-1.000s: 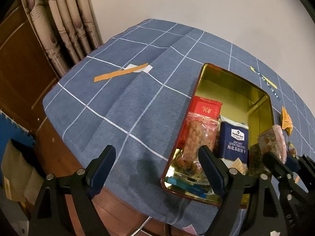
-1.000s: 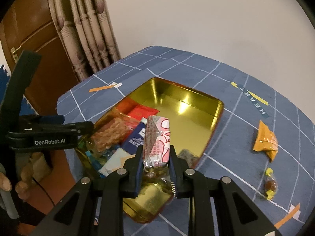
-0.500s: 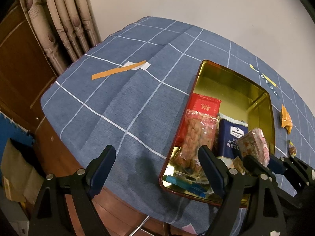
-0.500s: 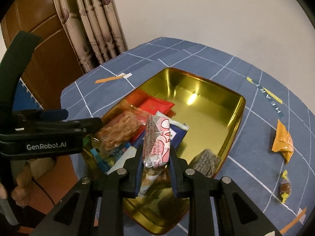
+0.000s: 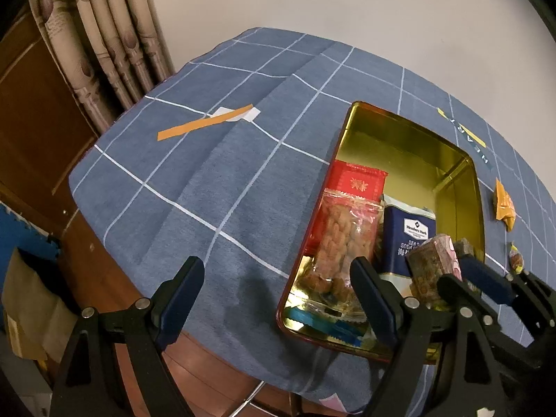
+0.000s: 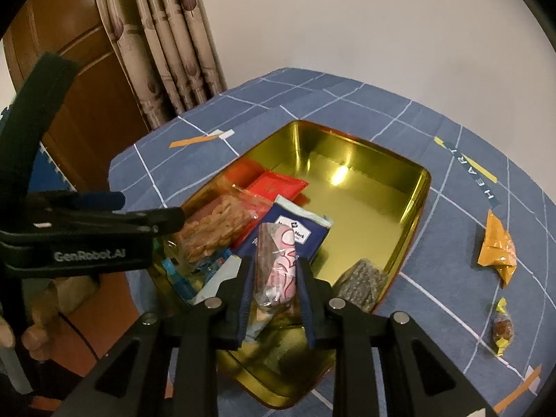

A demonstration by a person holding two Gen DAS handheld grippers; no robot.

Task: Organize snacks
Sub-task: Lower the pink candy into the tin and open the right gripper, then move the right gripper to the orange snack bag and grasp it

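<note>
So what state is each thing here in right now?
Right tool: closed on the pink snack pack, over the tin.
Left tool: open, empty.
Gold tin: lidless, partly filled.
Orange packet: on the tablecloth, outside the tin.
Small candy: on the cloth, outside.

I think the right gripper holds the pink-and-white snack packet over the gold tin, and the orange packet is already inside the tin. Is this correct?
Not quite. The orange packet is not inside the gold tin; it lies outside it on the blue checked tablecloth, as the right wrist view shows. The rest is right: the right gripper has the pink-and-white snack packet between its fingers over the tin, though its jaws are beginning to open.
</note>
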